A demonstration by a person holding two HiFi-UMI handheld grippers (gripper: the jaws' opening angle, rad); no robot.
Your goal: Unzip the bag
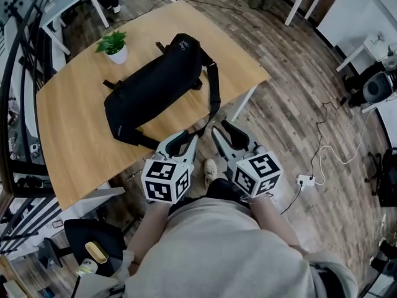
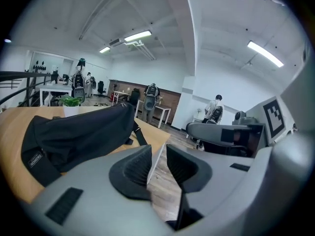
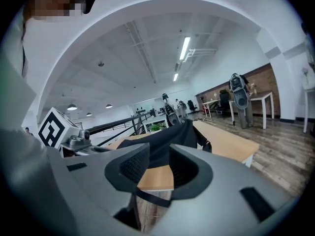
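Jaws of the left gripper (image 2: 158, 152) stand slightly apart with nothing between them; only floor and a table edge show through the gap. The right gripper (image 3: 160, 152) is the same: part open, empty, pads clear of everything. Both hang side by side just short of the bag (image 1: 158, 85), on its near side, off the edge of the table (image 1: 74, 135) that carries it. The bag is black and lies slantwise. Its strap (image 1: 214, 98) runs down its right side and droops toward the grippers. Beyond the bag's far left end stands a potted plant (image 1: 114, 46).
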